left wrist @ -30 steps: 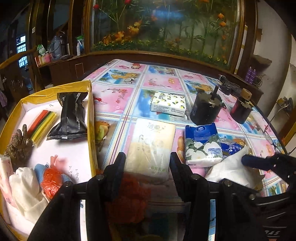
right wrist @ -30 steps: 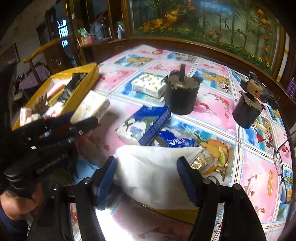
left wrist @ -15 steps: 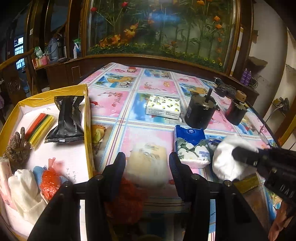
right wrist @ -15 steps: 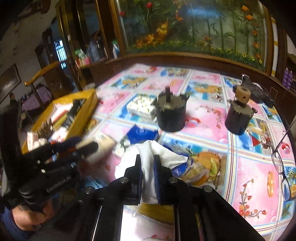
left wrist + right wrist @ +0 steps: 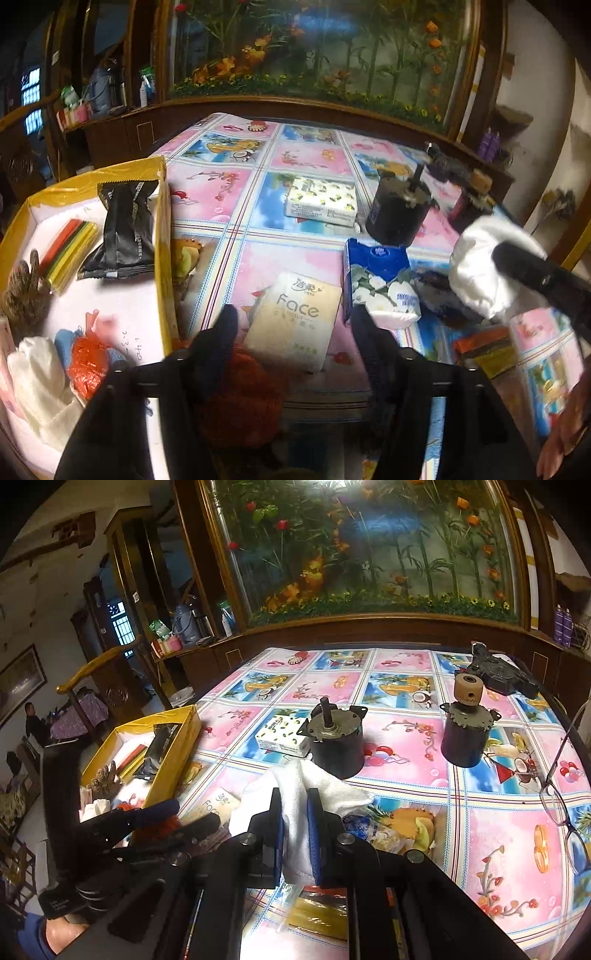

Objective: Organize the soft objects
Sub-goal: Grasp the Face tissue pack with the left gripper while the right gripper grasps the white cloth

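Observation:
My right gripper is shut on a white cloth and holds it above the table; the cloth also shows at the right of the left wrist view. My left gripper is open and empty, its fingers either side of a beige "Face" tissue pack that lies on the table. A blue tissue pack lies to its right. A yellow box at the left holds a black packet, white cloths and an orange net.
Two black motors stand mid-table, behind a small patterned tissue pack. Glasses lie at the right edge. A yellow and orange packet lies near the front right. A red mesh sits under my left gripper.
My right gripper closed on the white cloth and lifted it off the table. My left gripper let the beige tissue pack down flat and drew back a little.

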